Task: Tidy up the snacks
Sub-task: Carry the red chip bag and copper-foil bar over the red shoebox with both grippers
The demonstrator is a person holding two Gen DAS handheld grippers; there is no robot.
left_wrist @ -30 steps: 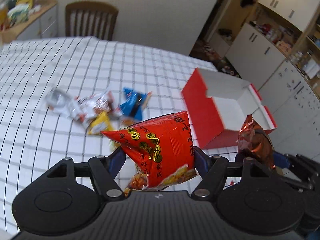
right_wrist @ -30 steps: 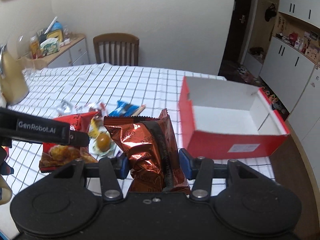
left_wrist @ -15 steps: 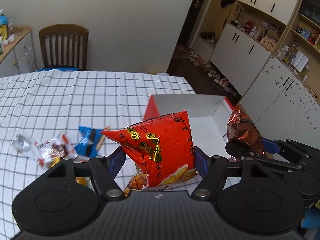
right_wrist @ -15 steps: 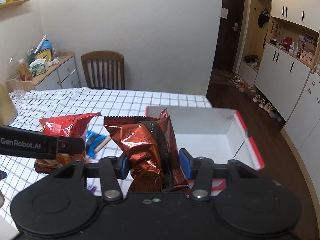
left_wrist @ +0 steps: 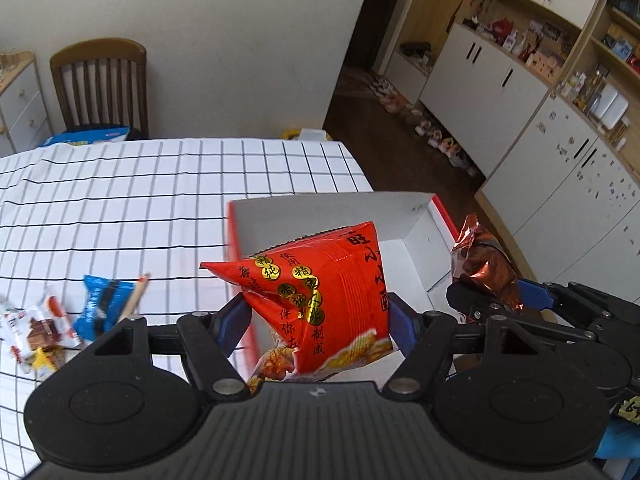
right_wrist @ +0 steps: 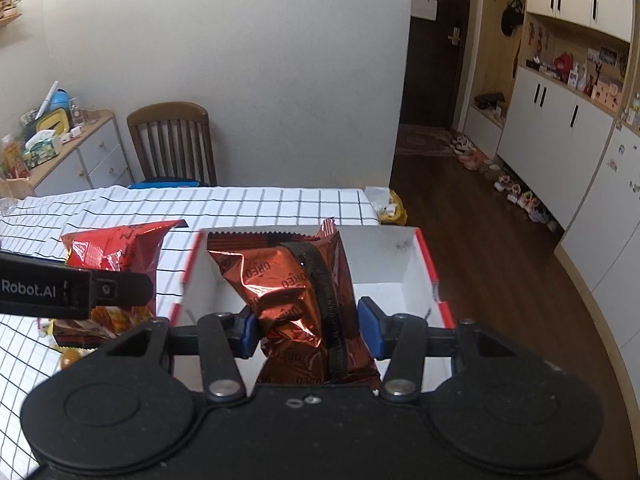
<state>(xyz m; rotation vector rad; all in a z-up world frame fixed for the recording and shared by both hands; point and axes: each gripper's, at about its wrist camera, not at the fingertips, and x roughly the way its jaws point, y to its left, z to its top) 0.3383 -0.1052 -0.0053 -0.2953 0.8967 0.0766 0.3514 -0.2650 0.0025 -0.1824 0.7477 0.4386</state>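
Holding a red snack bag in your left gripper, you have its jaws pinching the bag over the near left edge of the red-and-white box. Your right gripper has its jaws clamped on a copper Oreo pack, raised above the same box. What shows of the box's white inside is bare. Only the left view shows the loose snacks on the checked worktop, left of the box; only the right view shows the cluttered cabinet beyond it.
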